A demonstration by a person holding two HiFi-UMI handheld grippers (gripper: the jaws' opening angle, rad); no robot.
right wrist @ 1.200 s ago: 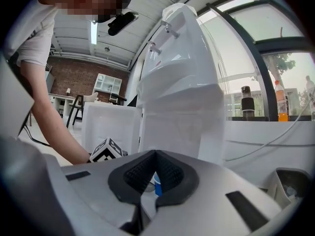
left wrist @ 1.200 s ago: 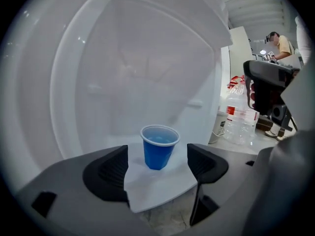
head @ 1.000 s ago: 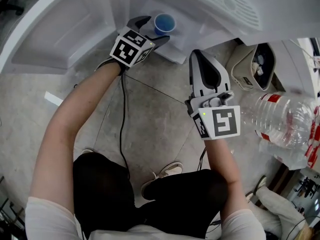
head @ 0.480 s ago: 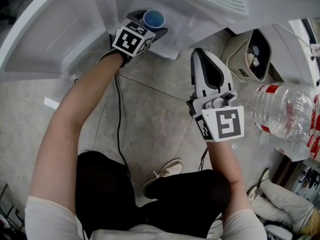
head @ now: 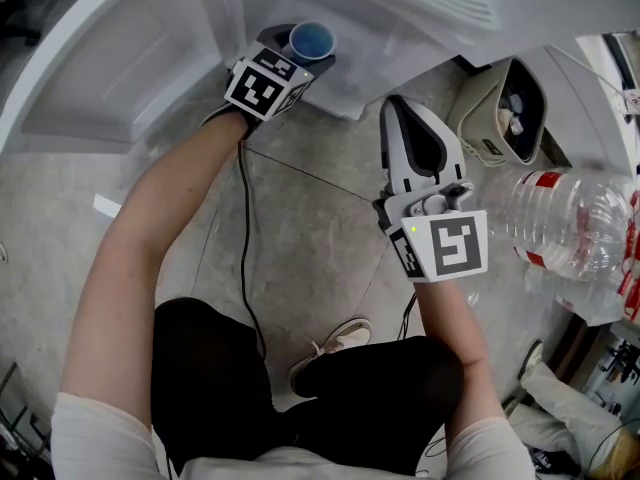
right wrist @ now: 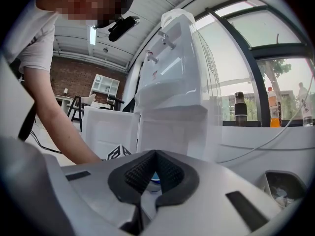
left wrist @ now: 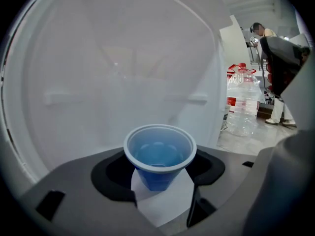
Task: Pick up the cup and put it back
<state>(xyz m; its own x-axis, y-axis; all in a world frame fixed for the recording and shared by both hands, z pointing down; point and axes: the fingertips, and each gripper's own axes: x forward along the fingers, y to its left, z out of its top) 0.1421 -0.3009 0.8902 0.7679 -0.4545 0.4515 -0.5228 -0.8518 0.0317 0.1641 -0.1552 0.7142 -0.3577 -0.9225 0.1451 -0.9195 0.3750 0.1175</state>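
Smooth tapered blue plastic cup (left wrist: 158,154); round rim

floor (head: 320,228): grey, smooth, thin crack lines, fills the middle of the frame
upper right, on floor: beige bin (head: 480,133), open top
right edge: big clear bottle (head: 570,233) on its side, contact with floor not clear
centre left, on floor: black cable (head: 243,218)
left edge, on floor: small white strip (head: 106,205)
lower middle, on floor: shoe (head: 335,343)
ledge (head: 345,98): white, upper middle
on ledge: blue cup (head: 311,40), upright

A grey concrete floor (head: 320,228), a brick wall (right wrist: 74,76) and tall windows (right wrist: 275,77) letting daylight in.
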